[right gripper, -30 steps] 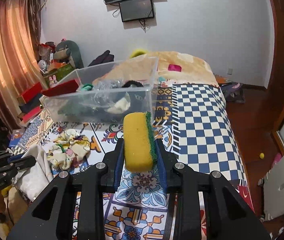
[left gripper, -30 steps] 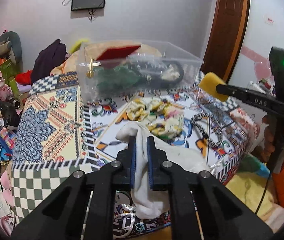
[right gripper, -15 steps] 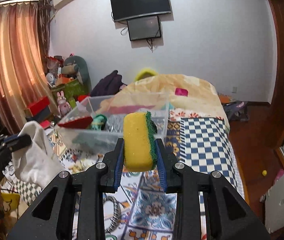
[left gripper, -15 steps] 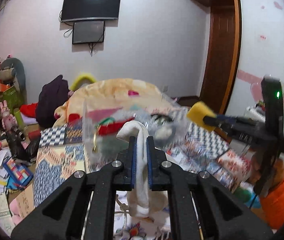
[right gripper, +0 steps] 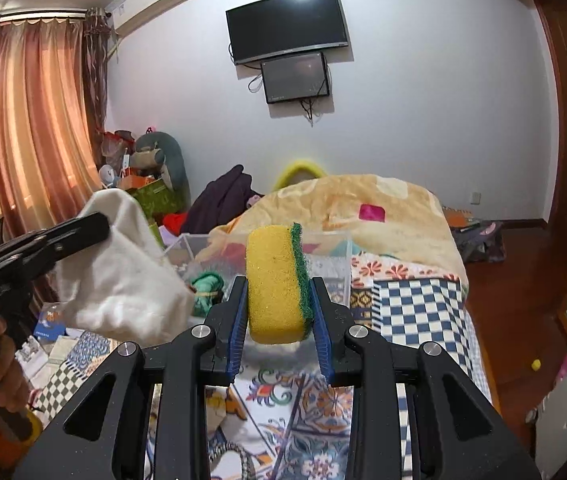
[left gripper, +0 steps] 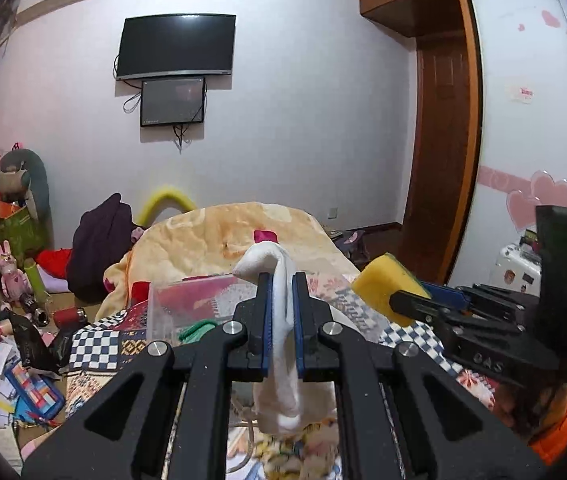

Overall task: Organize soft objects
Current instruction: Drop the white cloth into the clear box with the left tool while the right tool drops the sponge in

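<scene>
Two claws in view, each carrying one soft item. The left gripper (left gripper: 281, 312) is pinching one white cloth (left gripper: 283, 360); the fabric is bunching above the fingertips and hanging in a fold below them. From the right wrist view the same cloth (right gripper: 119, 276) is draping off the left claw, up and to the left of the right one.

The right gripper (right gripper: 279, 312) is squeezing one yellow sponge with a green scouring layer (right gripper: 277, 284), standing on end between its blue pads, green face to the right.

One clear plastic bin (right gripper: 323, 256) is sitting on the patterned bedspread (right gripper: 415, 304) just beyond and below both claws. Inside it, one green bundle (right gripper: 205, 282) is showing; other contents too blurred to count.
</scene>
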Demonstrator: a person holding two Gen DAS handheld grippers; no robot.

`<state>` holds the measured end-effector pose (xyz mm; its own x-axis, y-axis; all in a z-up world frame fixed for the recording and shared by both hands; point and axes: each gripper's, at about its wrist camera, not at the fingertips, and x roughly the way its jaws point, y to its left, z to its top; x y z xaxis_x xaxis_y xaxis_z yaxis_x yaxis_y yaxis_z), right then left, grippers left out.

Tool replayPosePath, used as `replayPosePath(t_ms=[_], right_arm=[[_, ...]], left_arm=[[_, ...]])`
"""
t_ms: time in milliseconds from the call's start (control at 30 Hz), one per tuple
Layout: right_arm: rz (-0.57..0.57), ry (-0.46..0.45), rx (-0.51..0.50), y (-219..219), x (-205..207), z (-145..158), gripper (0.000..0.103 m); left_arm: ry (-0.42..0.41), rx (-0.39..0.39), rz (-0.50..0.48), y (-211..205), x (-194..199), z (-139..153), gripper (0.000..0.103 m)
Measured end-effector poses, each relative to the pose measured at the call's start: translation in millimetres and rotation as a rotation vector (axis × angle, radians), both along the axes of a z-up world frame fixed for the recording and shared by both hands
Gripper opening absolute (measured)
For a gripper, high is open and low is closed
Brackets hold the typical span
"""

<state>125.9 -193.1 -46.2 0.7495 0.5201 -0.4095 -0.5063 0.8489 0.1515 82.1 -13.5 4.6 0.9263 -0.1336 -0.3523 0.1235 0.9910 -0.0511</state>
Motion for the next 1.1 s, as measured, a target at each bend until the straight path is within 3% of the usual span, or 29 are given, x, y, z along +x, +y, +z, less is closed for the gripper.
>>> replayPosePath(t_ms=[433,867,967,1033,1100], right_arm=[[0.011,0.023,-0.058,23.0,31.6,-13.1,0.027],[0.002,0.096,-0.141,36.3,51.7,-39.5,0.029],[-0.004,0.101,-0.144,34.3,50.8,-37.8,0.042],[-0.007,0.102,-0.137,29.9,46.7,-35.5,0.052],[-0.010,0.092,-0.133,25.7,41.5,-32.7,0.055]], left_arm=[[0.104,-0.048,0.048,11.8,73.3,-32.1,0.008],[0.187,0.033,0.060,0.9,100.0,-68.8,0.009],[0.197,0.041,0.052,-1.3,96.9,-69.8,0.015],[0.213,0.031,0.037,0.5,95.2,-69.7,0.026],[0.220,-0.002,0.016,4.1,90.9,-68.5,0.038]])
